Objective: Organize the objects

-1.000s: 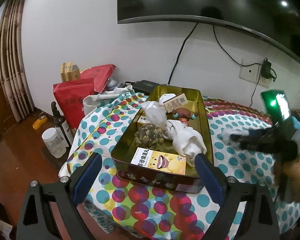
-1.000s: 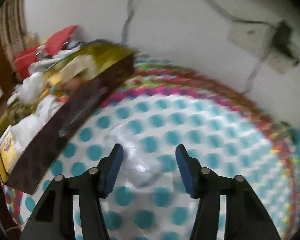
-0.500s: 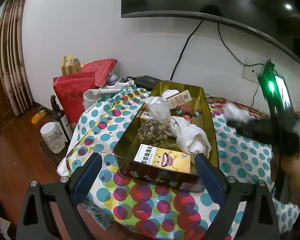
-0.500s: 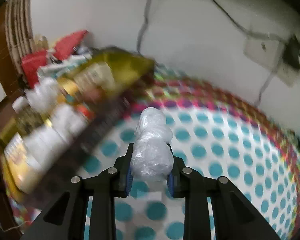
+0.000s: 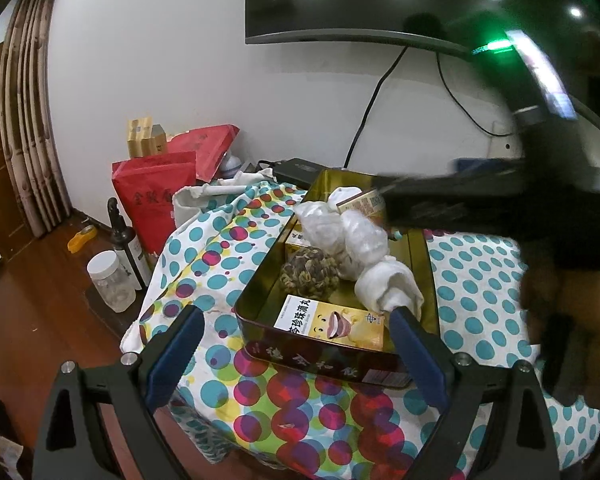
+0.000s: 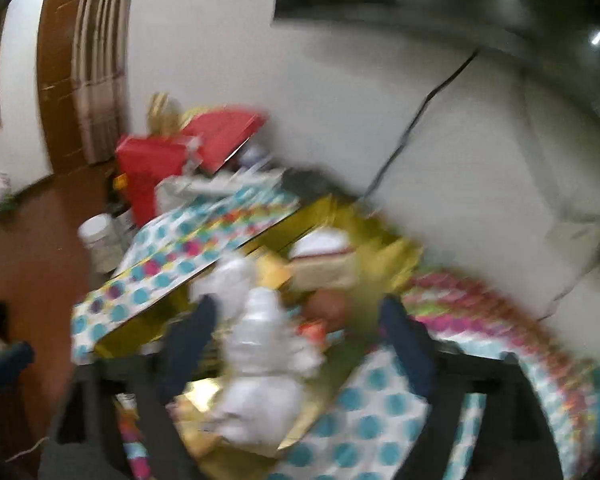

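A gold tin box (image 5: 260, 292) stands on the polka-dot tablecloth (image 5: 212, 268). It holds a yellow medicine carton (image 5: 332, 322), a knotted white cloth (image 5: 392, 288), a brown woven ball (image 5: 310, 272) and crumpled clear plastic bags. One bag (image 5: 364, 236) lies in the tin just below my right gripper (image 5: 388, 216), which reaches over the tin from the right. In the blurred right wrist view my right gripper (image 6: 296, 320) is open, the bag (image 6: 264, 320) between its fingers. My left gripper (image 5: 296, 338) is open and empty before the tin's near wall.
Red gift bags (image 5: 152, 196) and small boxes (image 5: 146, 136) stand at the back left. A dark bottle (image 5: 124, 240) and a clear jar (image 5: 110, 280) stand on the wood floor left of the table. A TV (image 5: 360, 0) hangs on the wall above.
My right gripper carried the plastic bag left from the tablecloth to over the tin and opened. The bag now rests among the tin's contents. My left gripper barely moved.
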Tool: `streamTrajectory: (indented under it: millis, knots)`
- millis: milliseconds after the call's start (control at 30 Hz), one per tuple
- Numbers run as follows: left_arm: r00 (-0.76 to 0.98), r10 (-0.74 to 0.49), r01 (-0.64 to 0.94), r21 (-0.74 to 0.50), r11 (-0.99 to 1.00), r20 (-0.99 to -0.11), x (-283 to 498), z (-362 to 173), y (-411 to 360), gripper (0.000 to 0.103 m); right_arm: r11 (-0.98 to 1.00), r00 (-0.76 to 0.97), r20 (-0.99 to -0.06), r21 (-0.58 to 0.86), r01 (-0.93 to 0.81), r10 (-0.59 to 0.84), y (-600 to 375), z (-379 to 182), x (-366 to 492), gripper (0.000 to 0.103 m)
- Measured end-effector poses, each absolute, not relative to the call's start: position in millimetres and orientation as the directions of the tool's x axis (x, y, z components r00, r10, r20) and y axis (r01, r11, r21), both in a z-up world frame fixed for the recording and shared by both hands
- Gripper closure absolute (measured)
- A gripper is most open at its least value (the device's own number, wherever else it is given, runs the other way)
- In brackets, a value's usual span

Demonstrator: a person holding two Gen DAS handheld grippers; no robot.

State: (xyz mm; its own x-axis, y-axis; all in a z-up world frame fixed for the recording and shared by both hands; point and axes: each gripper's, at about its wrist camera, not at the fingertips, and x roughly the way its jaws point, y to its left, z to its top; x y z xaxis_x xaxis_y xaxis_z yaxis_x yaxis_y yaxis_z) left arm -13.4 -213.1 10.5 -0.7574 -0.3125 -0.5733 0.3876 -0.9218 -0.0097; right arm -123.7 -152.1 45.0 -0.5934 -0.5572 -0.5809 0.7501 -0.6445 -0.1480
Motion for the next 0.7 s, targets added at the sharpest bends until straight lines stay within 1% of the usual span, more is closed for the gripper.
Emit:
streamTrajectory:
  millis: [33, 100, 133, 167, 233, 333, 400, 467, 533, 600, 700]
  knots:
    - [-0.758, -0.315, 0.389, -0.007, -0.921, -0.571, -13.0, 11.2, -212.6, 0.007, -0.658, -0.596, -0.573, -0.126, 0.742, -0.563, -143.1, 49.9, -125.0, 0.010]
    - [-0.760, -0.323, 0.391, 0.001, -0.921, -0.564, -12.0, 13.1, -211.3, 0.007, -0.700, -0.595, -0.560, -0.037, 0.713, -0.576, -108.7, 57.8, -129.7, 0.010]
    - [-0.760, -0.327, 0.392, 0.006, -0.920, -0.562, -11.9, 13.9, -210.4, 0.007, -0.726, -0.617, -0.554, -0.034, 0.687, -0.559, -97.0, 58.3, -130.9, 0.007]
    - [-0.758, -0.334, 0.395, 0.013, -0.918, -0.560, -11.9, 14.7, -208.6, 0.007, -0.775, -0.662, -0.556, -0.050, 0.631, -0.503, -78.0, 55.2, -129.6, 0.005]
    - [-0.758, -0.340, 0.391, 0.030, -0.920, -0.557, -12.2, 16.4, -201.8, 0.007, -0.831, -0.704, -0.572, -0.068, 0.552, -0.420, -56.1, 44.9, -128.9, 0.004]
    - [-0.757, -0.343, 0.390, 0.037, -0.920, -0.557, -11.7, 18.4, -191.4, 0.007, -0.885, -0.719, -0.599, -0.037, 0.463, -0.352, -24.4, 22.5, -120.8, 0.004]
    - [-0.754, -0.328, 0.378, 0.033, -0.925, -0.570, -14.8, 16.5, -186.2, 0.007, -0.906, -0.694, -0.641, 0.002, 0.424, -0.327, -13.0, 7.3, -120.3, 0.004]
    - [-0.742, -0.331, 0.358, 0.072, -0.931, -0.583, -22.0, 12.5, -180.3, 0.007, -0.926, -0.706, -0.652, -0.014, 0.378, -0.278, -2.4, -6.1, -114.0, 0.004]
    - [-0.737, -0.329, 0.340, 0.097, -0.936, -0.591, -26.9, 11.0, -177.0, 0.007, -0.929, -0.697, -0.660, 0.000, 0.371, -0.279, 10.6, -14.8, -105.4, 0.004]
    - [-0.741, -0.311, 0.326, 0.086, -0.942, -0.595, -28.2, 12.0, -176.8, 0.007, -0.930, -0.695, -0.660, 0.019, 0.367, -0.287, 25.1, -18.2, -96.1, 0.004]
    - [-0.753, -0.325, 0.308, 0.131, -0.943, -0.572, -28.0, 18.1, -171.9, 0.007, -0.929, -0.689, -0.659, 0.043, 0.366, -0.302, 42.4, -18.0, -84.8, 0.002]
